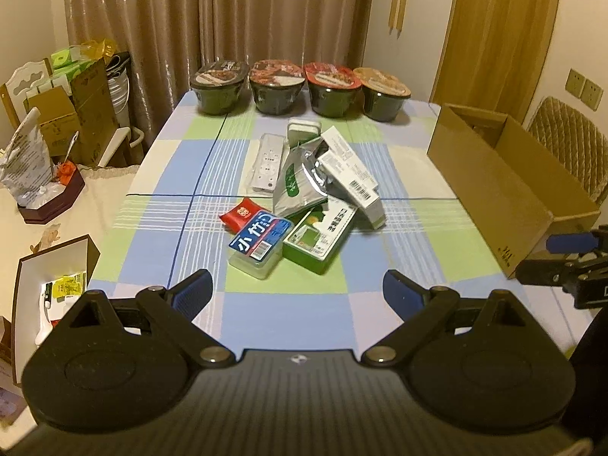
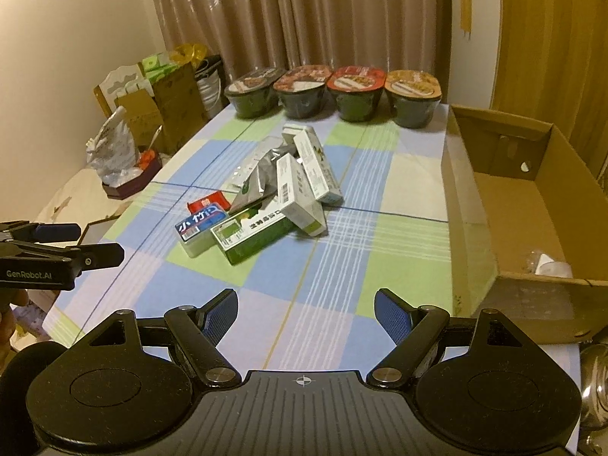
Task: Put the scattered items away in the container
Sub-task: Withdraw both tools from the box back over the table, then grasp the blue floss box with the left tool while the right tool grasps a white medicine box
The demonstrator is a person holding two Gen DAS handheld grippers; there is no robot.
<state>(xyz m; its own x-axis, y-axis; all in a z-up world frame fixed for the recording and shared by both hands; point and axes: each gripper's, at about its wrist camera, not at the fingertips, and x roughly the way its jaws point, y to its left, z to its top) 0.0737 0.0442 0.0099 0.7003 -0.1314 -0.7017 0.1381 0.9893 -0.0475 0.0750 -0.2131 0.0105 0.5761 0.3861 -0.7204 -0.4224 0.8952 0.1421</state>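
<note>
Both your left hand-held gripper (image 1: pixel 297 285) and right hand-held gripper (image 2: pixel 306 309) gape wide, empty. The pile (image 1: pixel 307 197) sits mid-table; the cardboard box (image 2: pixel 513 205), right, seems nearly empty. Next, grasp the near green carton (image 2: pixel 252 237).

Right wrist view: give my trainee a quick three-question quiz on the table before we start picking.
1. True or false: the brown cardboard box sits right of the pile.
2. How many lidded instant-noodle bowls line the far edge?
3. Which item lies nearest the open right gripper? A) green rectangular carton B) white power strip C) silver foil pouch

Key: 1 true; 2 four; 3 A. The open left gripper holds nothing either.
</note>
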